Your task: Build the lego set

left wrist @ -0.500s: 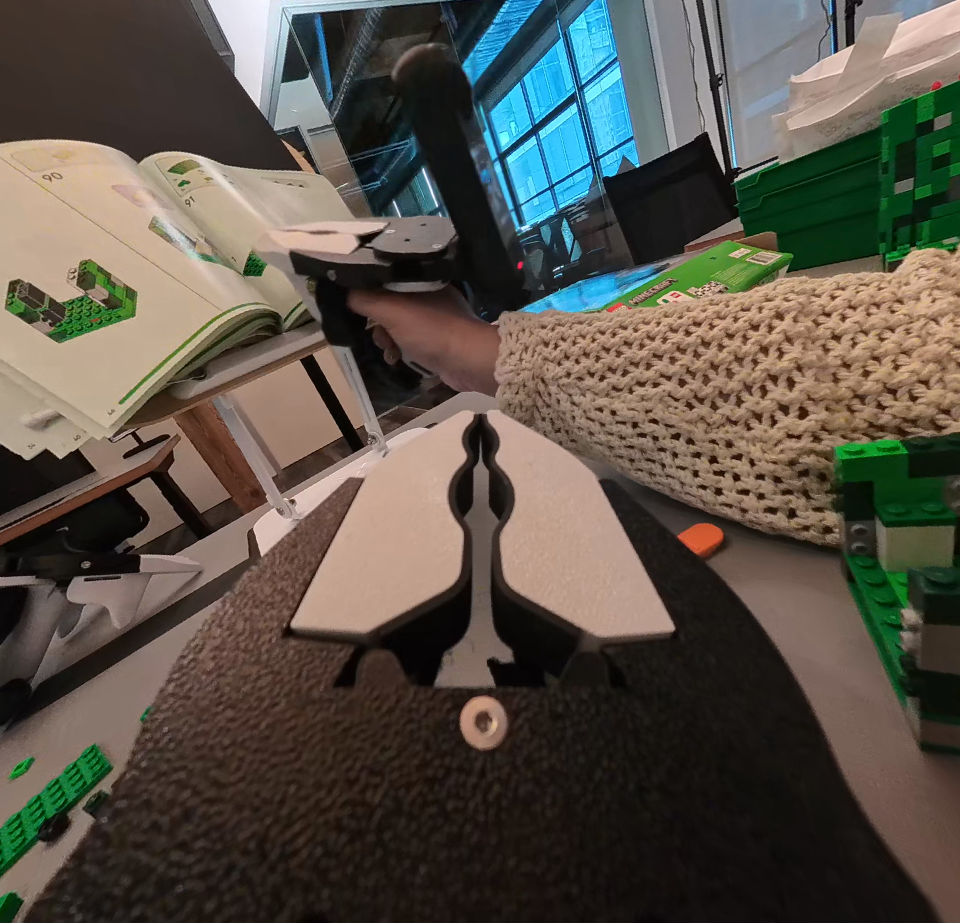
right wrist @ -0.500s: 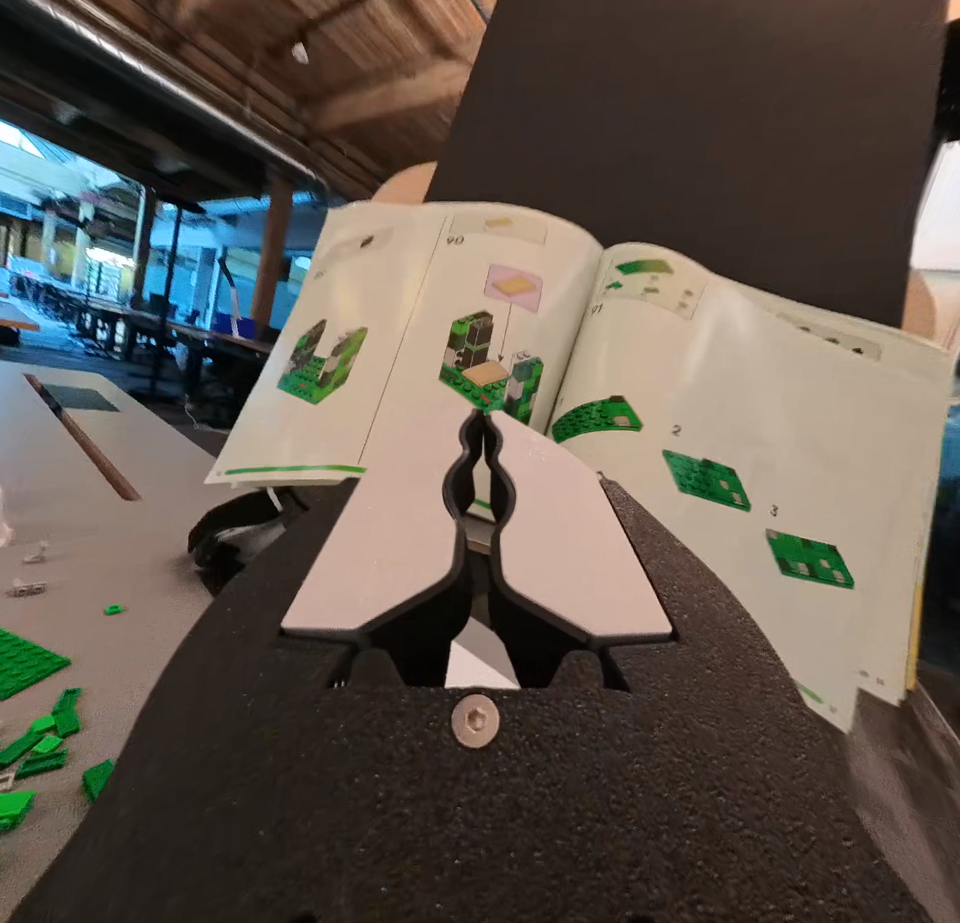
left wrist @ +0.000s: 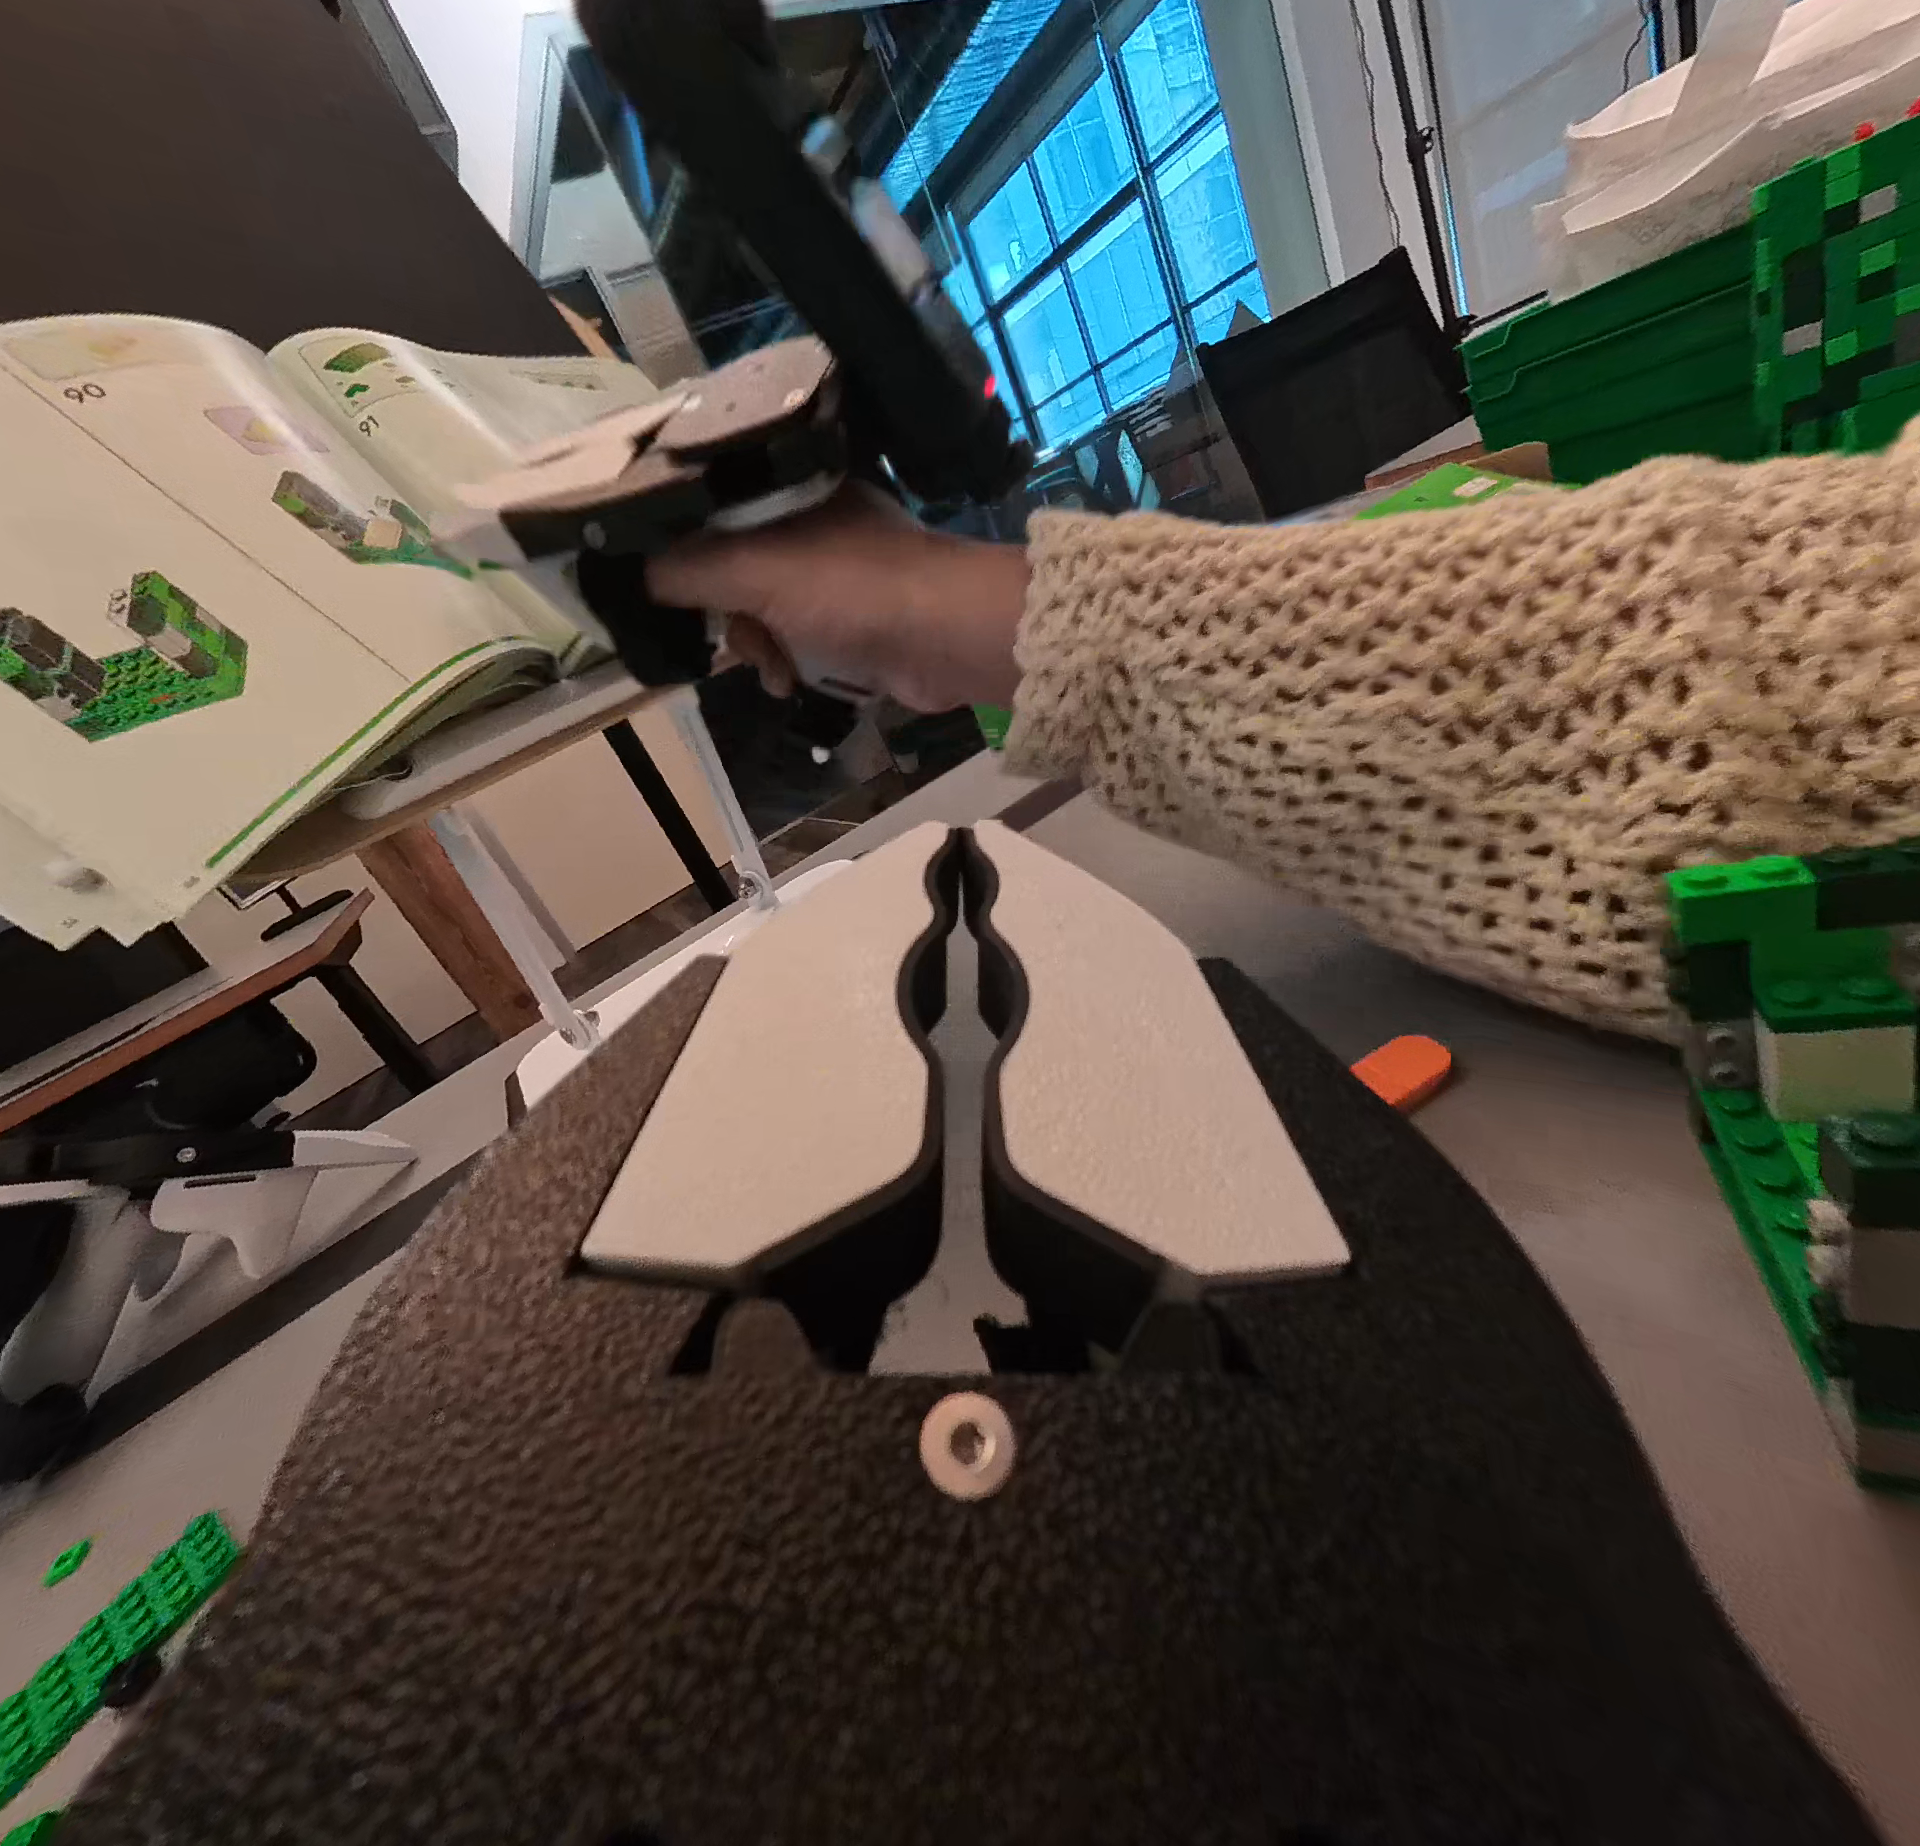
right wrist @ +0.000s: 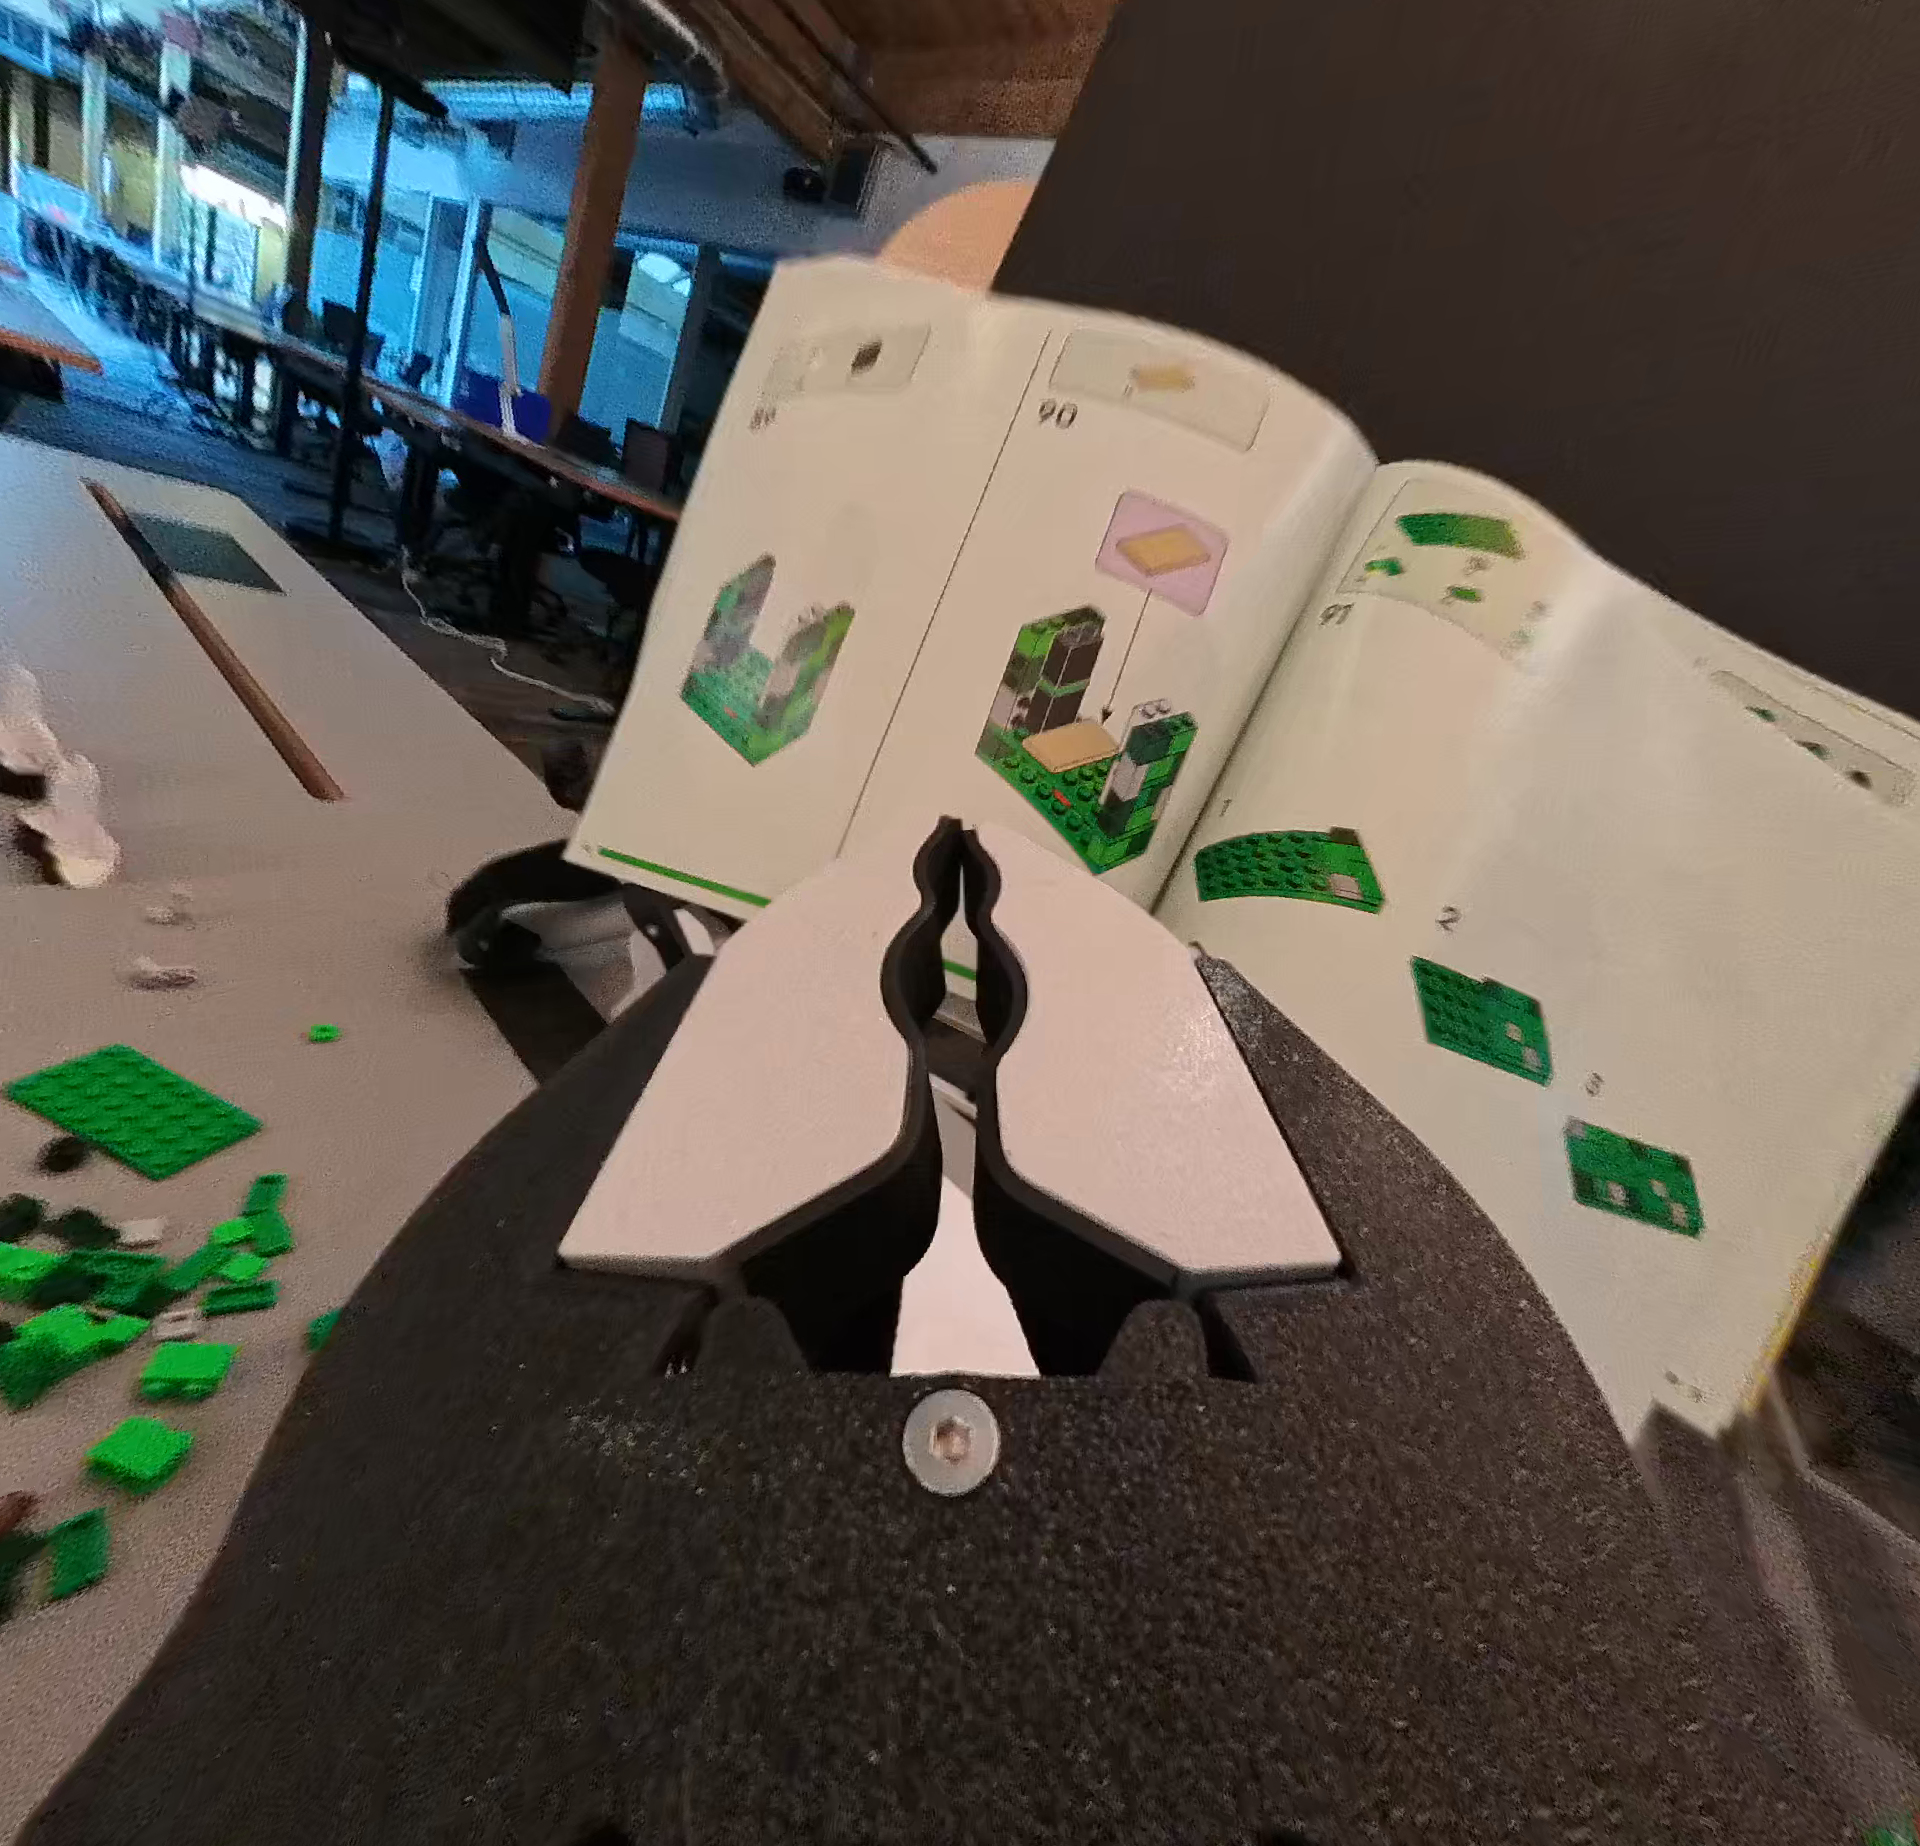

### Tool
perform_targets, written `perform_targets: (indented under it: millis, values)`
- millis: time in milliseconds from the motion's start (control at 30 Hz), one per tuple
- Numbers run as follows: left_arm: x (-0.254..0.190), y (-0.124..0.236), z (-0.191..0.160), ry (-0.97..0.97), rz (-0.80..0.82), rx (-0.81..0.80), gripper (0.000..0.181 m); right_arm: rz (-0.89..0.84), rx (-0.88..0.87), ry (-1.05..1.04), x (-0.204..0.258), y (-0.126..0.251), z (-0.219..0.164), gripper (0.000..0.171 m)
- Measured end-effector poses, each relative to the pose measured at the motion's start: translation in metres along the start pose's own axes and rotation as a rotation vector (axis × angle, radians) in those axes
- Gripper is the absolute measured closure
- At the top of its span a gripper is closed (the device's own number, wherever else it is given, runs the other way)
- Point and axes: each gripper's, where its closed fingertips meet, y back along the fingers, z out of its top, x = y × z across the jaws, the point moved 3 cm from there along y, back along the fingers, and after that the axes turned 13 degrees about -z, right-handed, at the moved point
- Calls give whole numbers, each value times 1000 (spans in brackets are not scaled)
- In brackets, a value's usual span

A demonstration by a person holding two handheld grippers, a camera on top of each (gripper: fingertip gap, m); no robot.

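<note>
- Now reading instruction booklet [right wrist: 1091,591] on its stand, right gripper [right wrist: 961,846] just before it, fingers closed, empty.
- Left gripper [left wrist: 961,840] fingers closed, empty, beside green build [left wrist: 1808,1121] on tabletop [left wrist: 1558,1225].
- Best to confirm the next plate before reaching to loose green pieces [right wrist: 135,1277].

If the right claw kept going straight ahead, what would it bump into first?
Most likely the open instruction booklet propped up right in front of the right claw. Its tips line up with the booklet's lower edge, though how far apart they are is hard to judge.
</note>
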Motion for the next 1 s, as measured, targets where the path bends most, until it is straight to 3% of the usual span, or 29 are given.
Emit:
perform_targets:
  millis: [100,300,533,733,1000]
  values:
    - [-2,0,1,-8,-7,-5,181,56,0,-104,-1,35,5,171]
    - [0,2,3,2,2,-21,181,105,215,-69,9,140,-52,171]
    - [1,6,6,9,20,-35,181,-133,170,-85,-19,232,-57,171]
    - [-19,5,15,-110,-38,-28,181,-163,122,-11,-16,261,-48,171]
    - [-34,14,22,-180,-89,46,181,-222,174,76,-22,262,-56,171]
